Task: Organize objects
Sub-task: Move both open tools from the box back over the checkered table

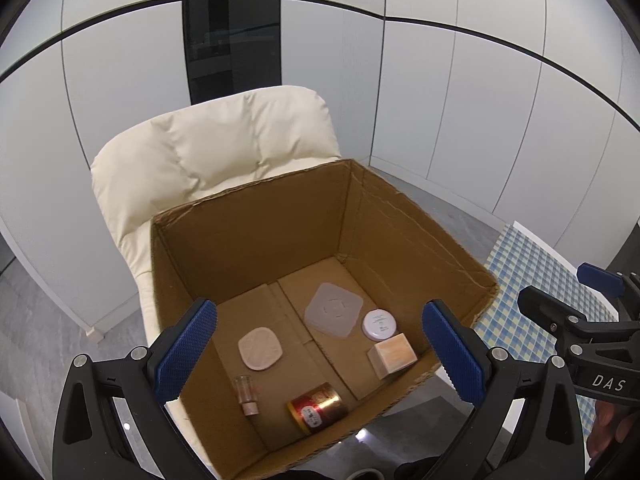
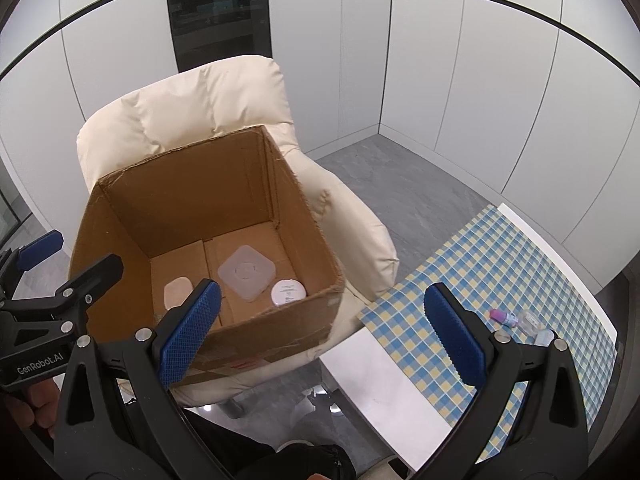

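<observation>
Six items lie inside the cardboard box [image 1: 256,236].

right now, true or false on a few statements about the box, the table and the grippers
1. The box sits on a chair. True.
2. The red can stands upright. False: it lies on its side.
3. Both grippers hold nothing. True: left gripper and right gripper are open.
4. The box is empty. False: several items lie inside.
5. Small bottles lie on the checked cloth. True.
</observation>
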`<state>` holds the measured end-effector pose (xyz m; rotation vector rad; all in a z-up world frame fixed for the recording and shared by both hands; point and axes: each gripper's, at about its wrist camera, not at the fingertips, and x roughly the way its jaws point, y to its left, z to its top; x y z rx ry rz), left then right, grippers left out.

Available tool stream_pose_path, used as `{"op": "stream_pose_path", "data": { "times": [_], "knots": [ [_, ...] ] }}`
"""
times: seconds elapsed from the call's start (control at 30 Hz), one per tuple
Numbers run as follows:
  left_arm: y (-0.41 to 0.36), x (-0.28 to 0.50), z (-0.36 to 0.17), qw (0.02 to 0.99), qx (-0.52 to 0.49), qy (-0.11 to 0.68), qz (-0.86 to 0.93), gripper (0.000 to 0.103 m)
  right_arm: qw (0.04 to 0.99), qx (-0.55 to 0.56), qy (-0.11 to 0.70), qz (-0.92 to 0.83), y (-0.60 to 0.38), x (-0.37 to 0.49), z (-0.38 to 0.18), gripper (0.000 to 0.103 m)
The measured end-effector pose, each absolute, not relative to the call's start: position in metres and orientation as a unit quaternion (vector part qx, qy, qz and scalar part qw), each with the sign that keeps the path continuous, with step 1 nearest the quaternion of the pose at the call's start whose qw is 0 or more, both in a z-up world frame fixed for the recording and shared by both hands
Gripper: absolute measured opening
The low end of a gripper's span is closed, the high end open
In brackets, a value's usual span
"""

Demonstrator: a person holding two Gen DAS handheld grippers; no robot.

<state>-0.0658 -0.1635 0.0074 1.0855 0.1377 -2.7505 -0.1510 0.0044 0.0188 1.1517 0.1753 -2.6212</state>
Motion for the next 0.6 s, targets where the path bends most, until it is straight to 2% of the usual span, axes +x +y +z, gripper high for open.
{"op": "stream_pose_path", "data": {
  "times": [0.6],
  "knots": [
    [-0.114,-0.082,0.005,0.049,0.371,0.032,-0.927,0.103,0.092,0.401,0.041,-0.911,0.061,-0.148,0.020,0.103]
  ]
}}
